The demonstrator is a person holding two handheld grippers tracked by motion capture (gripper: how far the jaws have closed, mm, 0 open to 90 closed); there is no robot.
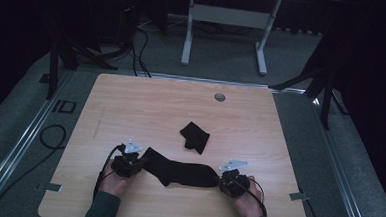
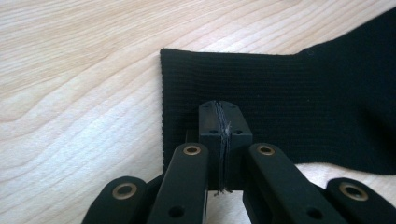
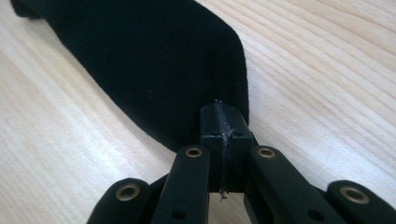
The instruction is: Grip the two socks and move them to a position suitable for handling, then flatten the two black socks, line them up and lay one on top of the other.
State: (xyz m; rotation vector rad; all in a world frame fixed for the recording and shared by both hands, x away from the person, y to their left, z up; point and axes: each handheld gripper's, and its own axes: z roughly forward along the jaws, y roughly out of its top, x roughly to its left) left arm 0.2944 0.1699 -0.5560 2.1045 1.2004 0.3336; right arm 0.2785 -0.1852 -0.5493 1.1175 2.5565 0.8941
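A long black sock (image 1: 182,173) lies flat along the near part of the wooden table (image 1: 156,101). My left gripper (image 1: 140,164) is shut, its tips resting on the sock's ribbed cuff (image 2: 289,93). In the left gripper view the jaws (image 2: 219,105) meet with no gap, and I cannot tell whether fabric is pinched. My right gripper (image 1: 220,181) is shut too, its tips (image 3: 220,106) on the rounded toe end (image 3: 154,60). A second black sock (image 1: 194,136), folded small, sits just beyond the middle of the long one.
A grey cable grommet (image 1: 219,97) sits near the table's far edge. A white desk frame (image 1: 226,15) and dark stands rise from the floor behind. Cables (image 1: 54,136) trail on the floor at left. Bare wood spreads across the far half.
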